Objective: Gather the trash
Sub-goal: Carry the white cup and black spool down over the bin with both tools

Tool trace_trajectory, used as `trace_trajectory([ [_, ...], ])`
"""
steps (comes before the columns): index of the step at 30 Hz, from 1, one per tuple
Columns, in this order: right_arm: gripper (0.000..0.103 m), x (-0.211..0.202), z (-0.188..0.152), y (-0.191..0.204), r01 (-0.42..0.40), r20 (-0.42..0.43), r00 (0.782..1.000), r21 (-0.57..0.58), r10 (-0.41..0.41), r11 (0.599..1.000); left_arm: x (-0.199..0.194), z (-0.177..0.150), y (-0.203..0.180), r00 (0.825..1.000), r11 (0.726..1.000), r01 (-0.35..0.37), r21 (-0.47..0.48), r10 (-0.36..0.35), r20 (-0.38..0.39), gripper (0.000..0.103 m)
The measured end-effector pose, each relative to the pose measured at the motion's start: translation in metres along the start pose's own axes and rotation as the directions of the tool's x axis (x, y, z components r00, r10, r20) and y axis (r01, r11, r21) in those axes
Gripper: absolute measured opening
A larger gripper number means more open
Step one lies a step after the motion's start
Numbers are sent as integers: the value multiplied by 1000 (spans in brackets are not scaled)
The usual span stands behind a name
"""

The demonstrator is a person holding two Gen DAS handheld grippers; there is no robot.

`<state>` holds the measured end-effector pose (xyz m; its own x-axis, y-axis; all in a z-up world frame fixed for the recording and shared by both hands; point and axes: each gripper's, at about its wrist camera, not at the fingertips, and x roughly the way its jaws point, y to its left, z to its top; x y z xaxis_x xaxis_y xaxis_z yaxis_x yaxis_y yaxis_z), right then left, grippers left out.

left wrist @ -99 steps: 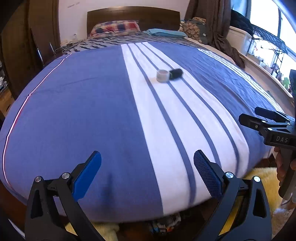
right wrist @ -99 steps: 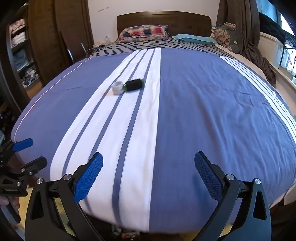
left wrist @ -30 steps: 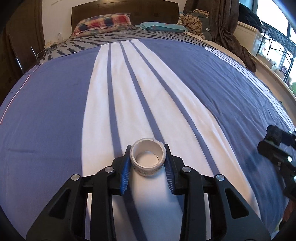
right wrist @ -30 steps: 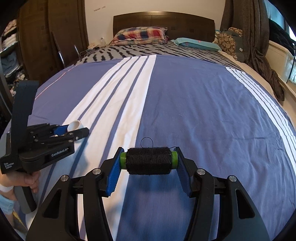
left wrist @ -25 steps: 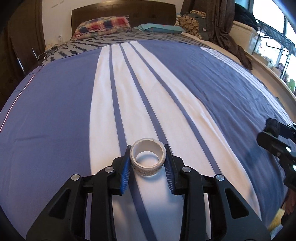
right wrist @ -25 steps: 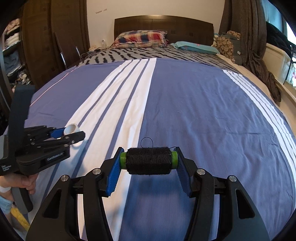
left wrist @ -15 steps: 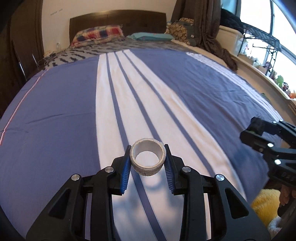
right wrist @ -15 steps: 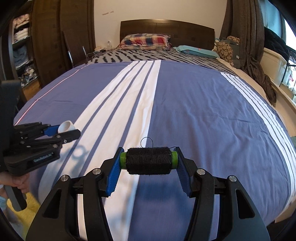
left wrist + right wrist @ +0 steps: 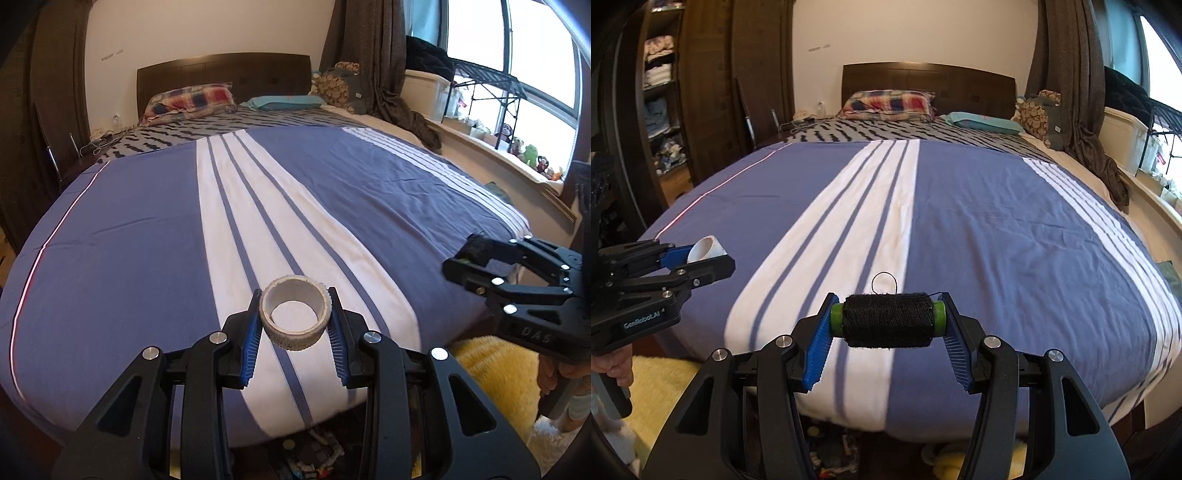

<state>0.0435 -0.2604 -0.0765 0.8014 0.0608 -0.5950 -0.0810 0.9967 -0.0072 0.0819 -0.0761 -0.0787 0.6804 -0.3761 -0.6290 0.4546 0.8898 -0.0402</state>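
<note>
Carrying: both pieces of trash are off the bed (image 9: 155,236) and held in the air near its foot end.
Left claw (image 9: 293,325): narrowed onto a tape roll (image 9: 294,318), blue pads pressing its outer wall on either side; the roll's open core faces up toward the camera.
Right claw (image 9: 886,321): part-way open and clamped end to end on a thread spool (image 9: 887,319), pads on the green end caps; a loose loop of black thread stands up from the winding.
Cross-check: the right wrist view shows the left claw (image 9: 701,254) at lower left with the pale roll between its pads; the left wrist view shows the right claw (image 9: 476,254) at right with something dark at its tip.
Position: both loads hang over the striped cover close to the bed's near edge; a yellow rug (image 9: 491,373) lies on the floor beyond that edge.
Step in hand: transport, judged; pickup looks finished and drop-off is not yet begun.
Bin: none visible in either view, so I cannot tell where the trash goes.
Next move calls for: finding the bin, keeping both grips firm on the way, then holding each load above the opening before the pads part.
Risk: the spool is held only by its ends and may pivot; the loose thread may snag.
</note>
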Motion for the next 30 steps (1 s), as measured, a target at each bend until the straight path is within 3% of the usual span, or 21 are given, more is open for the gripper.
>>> trace_trajectory([
  [8, 56, -14, -47, 21, -54, -38, 998, 31, 55, 998, -24, -59, -17, 1000, 1000, 14, -8, -15, -20, 31],
  [16, 56, -8, -92, 37, -58, -141, 988, 21, 61, 998, -2, -122, -13, 989, 997, 27, -74, -38, -145, 31],
  [23, 56, 27, -136, 37, -92, -271, 957, 55, 103, 994, 30, -177, -1, 961, 992, -18, -128, -18, -275, 31],
  [30, 56, 50, -161, 44, -123, -358, 922, 83, 145, 989, 72, -219, 2, 913, 987, -11, -158, -54, -404, 31],
])
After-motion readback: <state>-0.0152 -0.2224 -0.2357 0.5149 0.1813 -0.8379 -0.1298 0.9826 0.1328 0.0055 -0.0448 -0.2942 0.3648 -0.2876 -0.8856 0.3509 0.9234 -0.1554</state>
